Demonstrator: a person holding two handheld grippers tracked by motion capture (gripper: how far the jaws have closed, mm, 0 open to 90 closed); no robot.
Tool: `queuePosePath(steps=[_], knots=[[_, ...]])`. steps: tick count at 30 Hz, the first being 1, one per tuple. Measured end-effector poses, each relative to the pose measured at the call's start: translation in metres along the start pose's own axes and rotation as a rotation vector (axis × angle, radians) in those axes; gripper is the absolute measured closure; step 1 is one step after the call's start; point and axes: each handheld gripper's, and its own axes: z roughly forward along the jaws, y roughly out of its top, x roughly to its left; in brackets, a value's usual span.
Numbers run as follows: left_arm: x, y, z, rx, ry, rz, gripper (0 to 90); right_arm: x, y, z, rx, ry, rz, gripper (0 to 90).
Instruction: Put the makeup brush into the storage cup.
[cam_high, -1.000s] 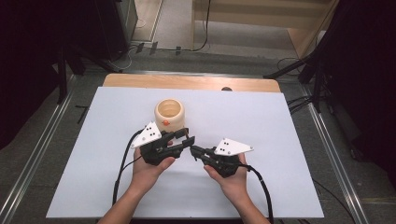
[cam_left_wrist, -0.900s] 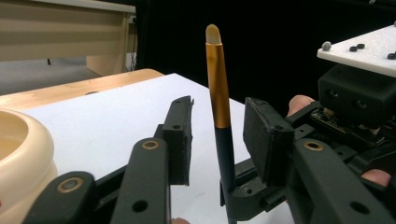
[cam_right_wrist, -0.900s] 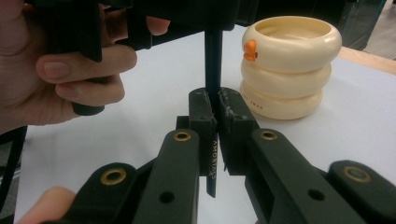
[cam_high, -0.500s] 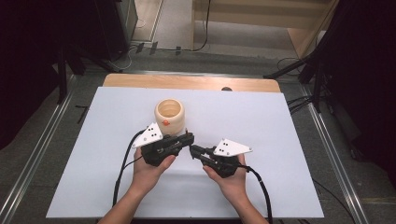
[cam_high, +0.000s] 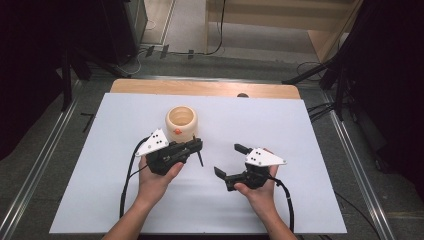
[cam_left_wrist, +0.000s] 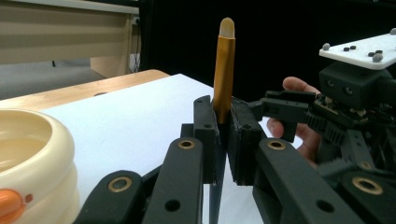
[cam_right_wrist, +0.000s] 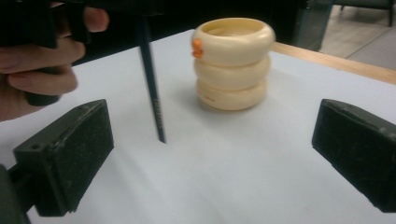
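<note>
pencil clamped in left claw, middle hidden | right claw wide open

- A white sheet lies flat under both pairs of jaws and spreads wide on every side of them.
- A wooden table edge shows as a strip beyond the jaws, at the far end of the sheet.
- A small dark round spot sits on this strip, far ahead of the jaws.
- A metal rail runs along the floor, well to the left of the jaws.
- A pale wooden piece of furniture stands far behind, and a black cable lies on the grey floor beside it.
- A black curtain hangs well to the right of the jaws.
</note>
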Motion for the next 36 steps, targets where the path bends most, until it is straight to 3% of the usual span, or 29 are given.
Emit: queuePosePath(steps=[4, 20, 36], knots=[[0.003, 0.0, -0.001, 0.006, 0.013, 0.006, 84.4, -0.011, -0.003, -0.014, -0.034, -0.036, 0.013, 0.0], [0.014, 0.012, -0.005, 0.019, 0.052, 0.031, 84.6, -0.046, -0.022, -0.061, -0.051, -0.156, 0.047, 0.0], [0.035, 0.038, -0.009, 0.017, 0.111, 0.049, 84.6, -0.065, -0.042, -0.088, -0.042, -0.22, 0.075, 0.0]])
